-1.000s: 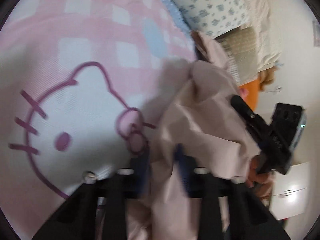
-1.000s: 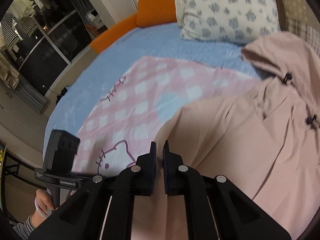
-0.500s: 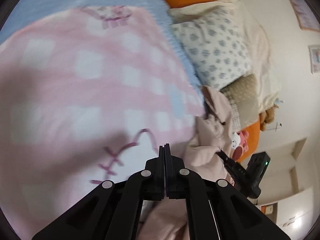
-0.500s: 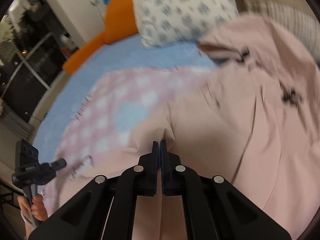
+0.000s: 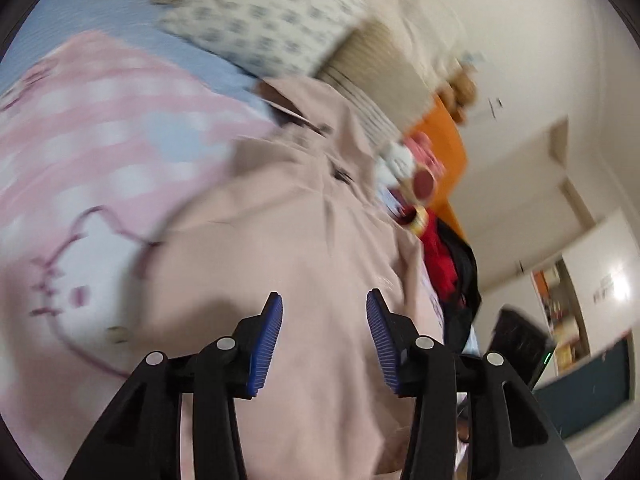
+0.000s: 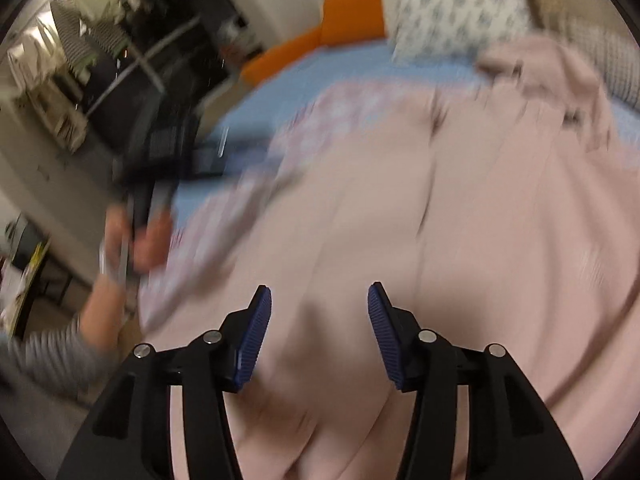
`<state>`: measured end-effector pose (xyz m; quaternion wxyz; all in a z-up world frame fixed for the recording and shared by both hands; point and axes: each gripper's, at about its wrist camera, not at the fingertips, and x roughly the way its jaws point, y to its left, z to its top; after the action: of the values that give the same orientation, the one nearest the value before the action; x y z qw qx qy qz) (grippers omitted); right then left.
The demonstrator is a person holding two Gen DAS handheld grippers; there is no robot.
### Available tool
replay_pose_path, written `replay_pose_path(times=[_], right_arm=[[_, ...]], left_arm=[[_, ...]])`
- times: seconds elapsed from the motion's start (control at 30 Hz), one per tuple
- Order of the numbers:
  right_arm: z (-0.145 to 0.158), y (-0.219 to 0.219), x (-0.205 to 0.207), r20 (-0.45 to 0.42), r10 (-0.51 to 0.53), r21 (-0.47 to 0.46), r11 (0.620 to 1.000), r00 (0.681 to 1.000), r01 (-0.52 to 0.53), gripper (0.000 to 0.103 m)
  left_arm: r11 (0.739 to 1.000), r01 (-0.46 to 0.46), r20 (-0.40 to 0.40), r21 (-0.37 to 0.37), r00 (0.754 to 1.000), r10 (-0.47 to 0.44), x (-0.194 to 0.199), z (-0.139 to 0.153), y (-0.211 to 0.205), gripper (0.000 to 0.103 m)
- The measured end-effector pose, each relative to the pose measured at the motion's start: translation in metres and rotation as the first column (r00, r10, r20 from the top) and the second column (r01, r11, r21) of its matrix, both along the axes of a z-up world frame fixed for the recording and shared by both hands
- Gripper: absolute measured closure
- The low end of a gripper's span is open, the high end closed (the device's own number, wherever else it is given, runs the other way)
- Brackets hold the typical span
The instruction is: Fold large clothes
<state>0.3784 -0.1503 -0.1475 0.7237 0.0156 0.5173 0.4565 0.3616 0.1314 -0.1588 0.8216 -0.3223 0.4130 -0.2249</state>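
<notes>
A large pale pink hooded jacket (image 5: 304,240) lies spread on the bed, its hood toward the pillows; it also fills the right wrist view (image 6: 440,220). My left gripper (image 5: 324,336) is open and empty just above the jacket's lower part. My right gripper (image 6: 316,328) is open and empty above the same garment. In the right wrist view the left gripper and the hand holding it (image 6: 140,200) show blurred at the left, beside the bed's edge.
The jacket lies on a pink checked blanket with a cat face (image 5: 92,152) over a blue sheet (image 6: 320,72). Patterned pillows (image 5: 260,16) and an orange headboard (image 6: 344,20) are at the far end. Red and black items (image 5: 444,256) lie at the jacket's right.
Both grippers were shut on the jacket's fabric and have opened, letting it go. The jacket now lies flatter on the bed. Both views are blurred from motion.
</notes>
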Motion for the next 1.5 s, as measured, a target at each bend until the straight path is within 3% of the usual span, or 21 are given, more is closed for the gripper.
replay_pose_path(times=[0.1, 0.2, 0.37, 0.47, 0.57, 0.7, 0.77, 0.83, 0.87, 1.0, 1.1, 1.17, 1.23, 1.27, 1.4, 1.5], right_arm=[[-0.015, 0.005, -0.037, -0.074, 0.109, -0.001, 0.994, 0.991, -0.109, 0.071], [-0.012, 0.005, -0.079, -0.082, 0.223, -0.018, 0.974, 0.971, -0.225, 0.071], [-0.013, 0.005, -0.159, -0.159, 0.376, 0.016, 0.925, 0.913, -0.378, 0.07], [-0.037, 0.012, -0.198, -0.18, 0.381, -0.041, 0.918, 0.907, -0.394, 0.07], [-0.041, 0.012, -0.205, -0.174, 0.326, -0.027, 0.942, 0.929, -0.335, 0.07], [-0.008, 0.002, -0.212, -0.074, 0.27, -0.007, 0.963, 0.96, -0.271, 0.066], [0.012, -0.001, -0.226, 0.035, 0.254, -0.04, 0.967, 0.966, -0.253, 0.061], [0.02, 0.001, -0.237, 0.133, 0.253, -0.116, 0.964, 0.958, -0.239, 0.044], [0.019, 0.003, -0.246, 0.164, 0.263, -0.144, 0.96, 0.951, -0.24, 0.044], [0.01, 0.015, -0.267, 0.158, 0.312, -0.16, 0.944, 0.937, -0.288, 0.037], [0.008, 0.023, -0.272, 0.141, 0.288, -0.072, 0.957, 0.947, -0.281, 0.037], [-0.003, 0.037, -0.274, 0.16, 0.278, -0.133, 0.957, 0.947, -0.259, 0.04], [-0.016, 0.052, -0.274, 0.17, 0.294, -0.222, 0.941, 0.941, -0.254, 0.052], [-0.023, 0.051, -0.272, 0.167, 0.295, -0.247, 0.936, 0.941, -0.25, 0.053], [-0.021, 0.044, -0.255, 0.108, 0.238, -0.147, 0.964, 0.965, -0.221, 0.075], [0.004, 0.043, -0.255, 0.128, 0.234, -0.003, 0.972, 0.964, -0.235, 0.076]], left_arm=[[0.995, 0.058, -0.066, 0.078, 0.996, -0.053, 0.025, -0.003, -0.03, 0.056], [0.983, 0.08, -0.18, 0.166, 0.982, -0.05, 0.055, -0.024, -0.044, 0.056], [0.963, 0.008, -0.221, 0.27, 0.974, 0.054, 0.073, -0.043, -0.033, 0.06], [0.931, -0.035, -0.213, 0.364, 0.97, 0.12, 0.08, -0.047, -0.028, 0.063], [0.899, -0.065, -0.214, 0.434, 0.962, 0.172, 0.083, -0.052, -0.02, 0.064], [0.918, -0.087, -0.196, 0.386, 0.965, 0.174, 0.079, -0.048, -0.01, 0.061], [0.923, -0.089, -0.163, 0.374, 0.974, 0.159, 0.078, -0.038, -0.014, 0.06], [0.932, -0.09, -0.125, 0.352, 0.982, 0.142, 0.079, -0.024, -0.02, 0.057], [0.93, -0.095, -0.108, 0.356, 0.984, 0.142, 0.081, -0.018, -0.022, 0.054], [0.905, -0.094, -0.074, 0.415, 0.988, 0.137, 0.104, -0.002, -0.038, 0.048], [0.877, -0.067, -0.105, 0.476, 0.986, 0.133, 0.126, -0.01, -0.05, 0.048], [0.853, -0.041, -0.135, 0.521, 0.982, 0.129, 0.14, -0.019, -0.057, 0.048], [0.841, -0.03, -0.153, 0.541, 0.979, 0.133, 0.148, -0.025, -0.06, 0.048], [0.838, -0.032, -0.155, 0.545, 0.978, 0.138, 0.15, -0.027, -0.059, 0.048], [0.818, -0.022, -0.175, 0.574, 0.973, 0.149, 0.16, -0.037, -0.057, 0.053], [0.811, -0.027, -0.175, 0.585, 0.972, 0.159, 0.166, -0.038, -0.054, 0.054]])
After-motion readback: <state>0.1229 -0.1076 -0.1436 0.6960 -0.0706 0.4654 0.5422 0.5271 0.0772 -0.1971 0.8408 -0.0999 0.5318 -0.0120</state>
